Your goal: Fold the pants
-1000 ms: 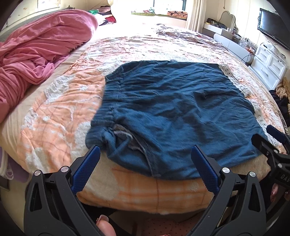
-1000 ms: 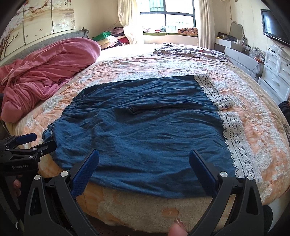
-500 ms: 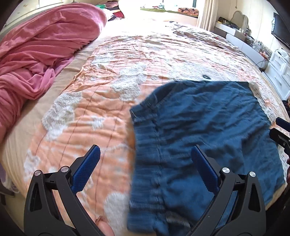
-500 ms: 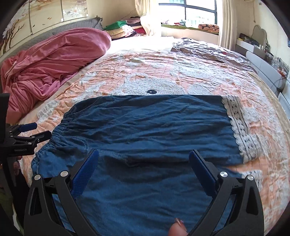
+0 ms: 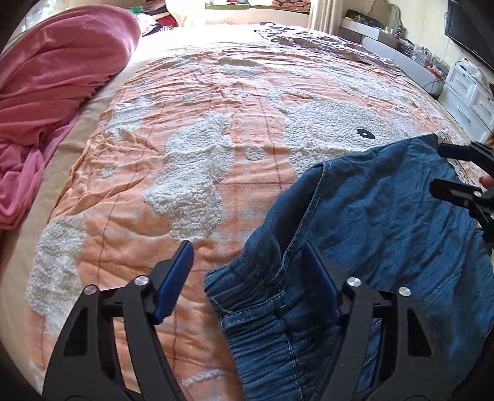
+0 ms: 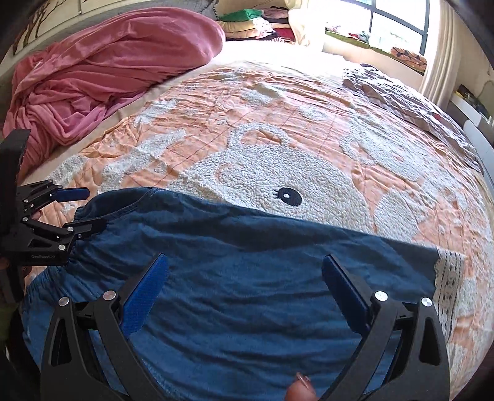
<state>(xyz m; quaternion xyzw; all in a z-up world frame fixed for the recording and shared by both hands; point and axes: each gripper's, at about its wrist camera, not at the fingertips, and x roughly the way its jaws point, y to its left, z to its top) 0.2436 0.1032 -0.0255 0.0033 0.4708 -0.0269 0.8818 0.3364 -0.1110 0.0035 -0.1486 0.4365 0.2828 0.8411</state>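
Left wrist view: the left gripper (image 5: 247,271) is spread wide around the waistband of the blue pants (image 5: 386,240), which lie on the orange bedspread (image 5: 191,123).

Right wrist view: the right gripper (image 6: 244,287) hangs wide apart over the pants (image 6: 247,262). A pink blanket (image 6: 108,68) lies beside them.

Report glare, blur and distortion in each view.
Left wrist view: fisheye bends the bedspread, sunlight bleaches the far bed edge, the pants stay sharp. Right wrist view: the window is blown out, corners vignette dark, the pink blanket stays clear.
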